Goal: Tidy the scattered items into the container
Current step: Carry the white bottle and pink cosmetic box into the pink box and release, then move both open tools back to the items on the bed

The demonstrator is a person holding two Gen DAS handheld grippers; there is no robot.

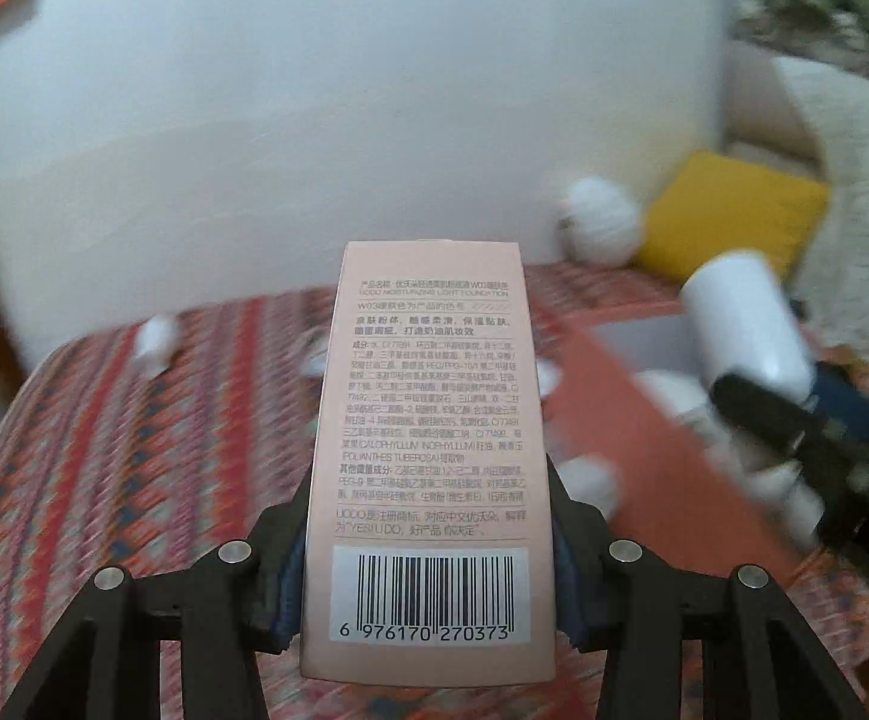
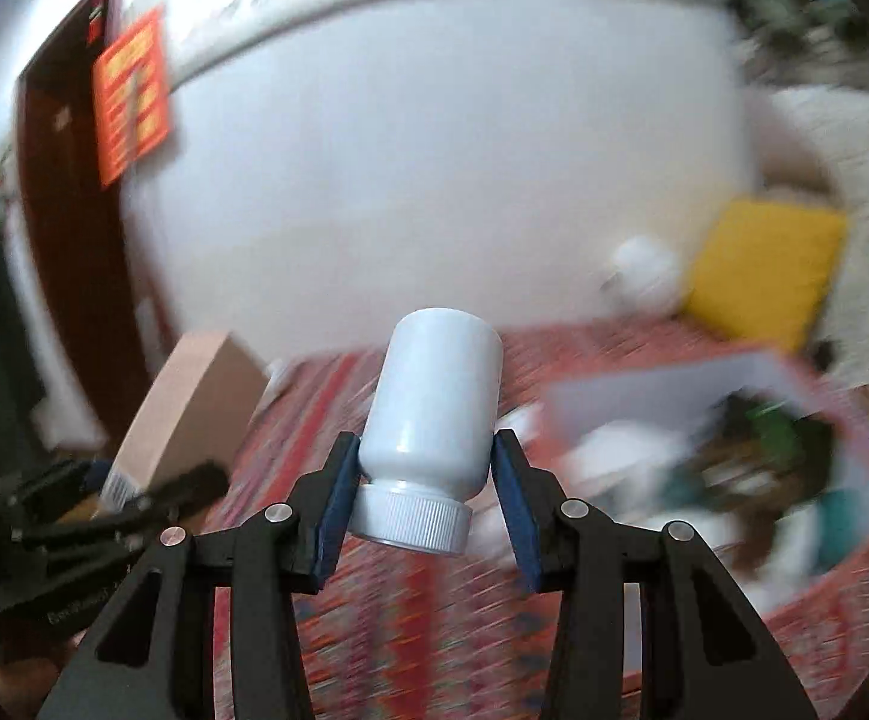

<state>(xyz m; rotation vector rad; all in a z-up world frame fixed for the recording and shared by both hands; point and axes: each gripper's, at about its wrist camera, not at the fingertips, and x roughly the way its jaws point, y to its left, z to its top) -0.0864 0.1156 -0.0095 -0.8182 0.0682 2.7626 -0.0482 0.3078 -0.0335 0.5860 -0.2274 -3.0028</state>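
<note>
Patterned red cloth covers the worktop. Nearest, the left hand-held gripper clamps a pink carton; the right hand-held gripper grips a white bottle. Beyond, the open container waits: both loads likely need carrying over it, then releasing.

left tongs | right tongs | black arms | silver screws | blue pads

Left gripper clamps pink foundation carton, barcode end nearest camera. Right of carton: right gripper gripping white bottle over open red box. Patterned cloth below, blurred.
</note>
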